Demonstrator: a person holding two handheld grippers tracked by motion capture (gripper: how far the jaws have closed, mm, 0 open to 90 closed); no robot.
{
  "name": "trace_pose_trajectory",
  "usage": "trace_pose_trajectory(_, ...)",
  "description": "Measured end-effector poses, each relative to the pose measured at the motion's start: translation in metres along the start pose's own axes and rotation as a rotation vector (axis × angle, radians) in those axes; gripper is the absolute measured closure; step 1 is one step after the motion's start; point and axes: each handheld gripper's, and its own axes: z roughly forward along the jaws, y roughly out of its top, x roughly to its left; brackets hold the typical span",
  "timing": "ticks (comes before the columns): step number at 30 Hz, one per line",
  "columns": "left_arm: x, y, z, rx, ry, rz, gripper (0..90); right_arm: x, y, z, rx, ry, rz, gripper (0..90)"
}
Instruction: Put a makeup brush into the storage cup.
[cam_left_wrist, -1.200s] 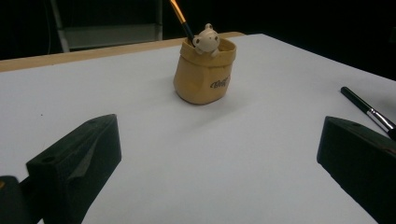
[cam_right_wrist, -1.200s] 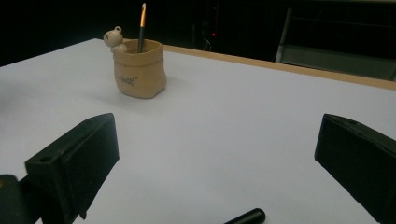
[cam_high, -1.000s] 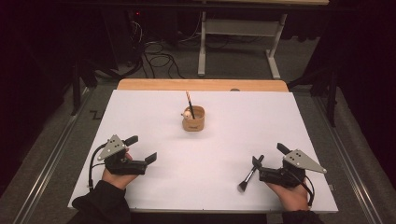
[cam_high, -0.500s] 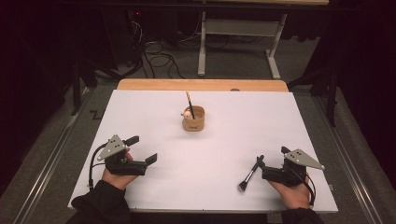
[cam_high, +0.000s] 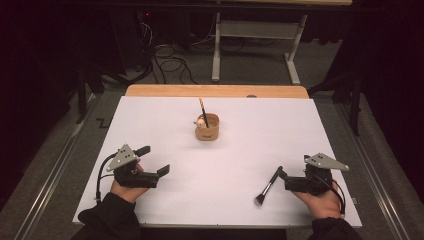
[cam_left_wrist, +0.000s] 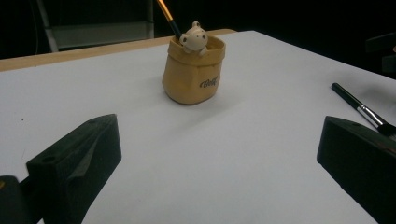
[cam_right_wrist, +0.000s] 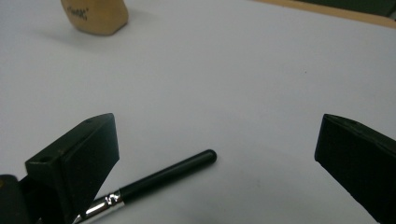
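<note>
Right tongs (cam_high: 286, 180) stand wide open over the black brush (cam_high: 268, 185) at lower right, gripping nothing; left tongs (cam_high: 152, 160) likewise agape and empty.

I see both grippers are black — left gripper (cam_high: 150, 167), right gripper (cam_high: 287, 180) — with grey triangular plates, black cables, and dark sleeves.

The brush (cam_high: 268, 185) has a black handle, a silver ferrule and dark bristles; the pot (cam_left_wrist: 193, 70) is tan-yellow with dark lettering (a cream bear figure (cam_left_wrist: 194, 38) peeks over its rim); the stick (cam_left_wrist: 167, 17) in it is orange and black; the bench (cam_high: 240, 150) is white, edged in pale wood; each tool (cam_high: 152, 161) (cam_high: 283, 179) is black with a grey plate.
</note>
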Motion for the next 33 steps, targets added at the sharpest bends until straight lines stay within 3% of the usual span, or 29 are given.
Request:
trace_pose_trajectory(9,-0.001,0.0,0.0,0.001,0.001,0.002,0.6,-0.005,0.002,0.002,0.217,0.038,-0.048,0.5)
trace_pose_trajectory(16,-0.001,0.0,-0.001,0.001,-0.001,0.002,0.6,-0.004,-0.001,0.006,0.338,0.066,-0.093,0.5)
trace_pose_trajectory(22,-0.001,0.0,0.0,0.001,-0.004,0.003,0.6,0.0,-0.002,0.011,0.447,0.09,-0.162,0.6)
trace_pose_trajectory(33,0.0,0.0,-0.002,0.0,-0.005,0.002,0.6,0.009,0.006,0.02,0.583,0.127,-0.264,0.6)
